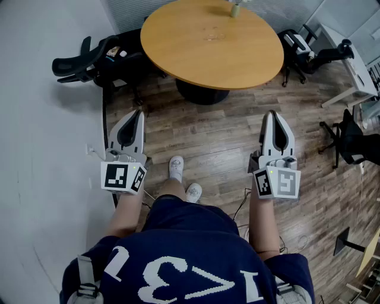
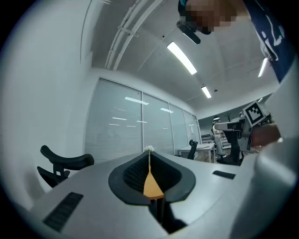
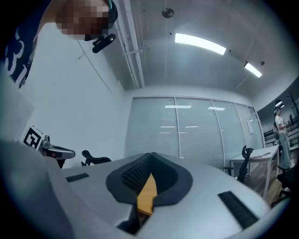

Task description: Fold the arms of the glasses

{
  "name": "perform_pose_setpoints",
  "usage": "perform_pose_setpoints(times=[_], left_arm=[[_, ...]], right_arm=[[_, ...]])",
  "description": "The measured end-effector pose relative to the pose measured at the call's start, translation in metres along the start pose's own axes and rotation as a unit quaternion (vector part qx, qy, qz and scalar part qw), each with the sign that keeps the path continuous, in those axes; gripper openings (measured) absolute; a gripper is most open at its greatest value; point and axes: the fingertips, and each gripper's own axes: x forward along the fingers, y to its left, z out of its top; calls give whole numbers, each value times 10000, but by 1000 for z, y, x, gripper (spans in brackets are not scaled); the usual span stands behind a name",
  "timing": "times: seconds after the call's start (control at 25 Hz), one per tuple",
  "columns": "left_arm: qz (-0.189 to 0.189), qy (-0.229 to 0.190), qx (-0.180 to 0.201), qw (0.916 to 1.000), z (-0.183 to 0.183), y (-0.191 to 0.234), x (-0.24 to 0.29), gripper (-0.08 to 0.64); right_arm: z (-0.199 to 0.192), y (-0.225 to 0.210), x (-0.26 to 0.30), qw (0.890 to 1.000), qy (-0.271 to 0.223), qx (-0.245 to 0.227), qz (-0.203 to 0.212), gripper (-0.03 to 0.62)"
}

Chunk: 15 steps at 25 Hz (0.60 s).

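Observation:
A round wooden table (image 1: 178,41) stands ahead of me. A faint, clear shape (image 1: 214,35) lies on its top; it is too small to tell whether it is the glasses. My left gripper (image 1: 138,114) and right gripper (image 1: 272,114) are held at waist height over the wooden floor, well short of the table, both pointing toward it. Each has its jaws pressed together with nothing between them. The left gripper view shows the shut left gripper (image 2: 148,151), with a sliver of orange table top behind the tips. The right gripper (image 3: 150,156) looks the same in its own view.
A small pale object (image 1: 236,8) stands at the table's far edge. Black office chairs sit at the left (image 1: 89,62) and right (image 1: 309,53) of the table, another at far right (image 1: 356,139). A white wall (image 1: 41,148) runs along my left. My shoes (image 1: 176,168) are below.

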Motion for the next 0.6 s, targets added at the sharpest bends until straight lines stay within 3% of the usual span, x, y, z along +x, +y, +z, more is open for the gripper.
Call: perform_pose_setpoints(times=[0.44,0.6], left_arm=[[-77,-123,129,9998,21,-15,-8,21],[-129,-176,153,9996,26,-9,2,21]], right_arm=[[18,13,-9,9986,-283,169,404,28],[24,14,2,9986,-363,86,374,28]])
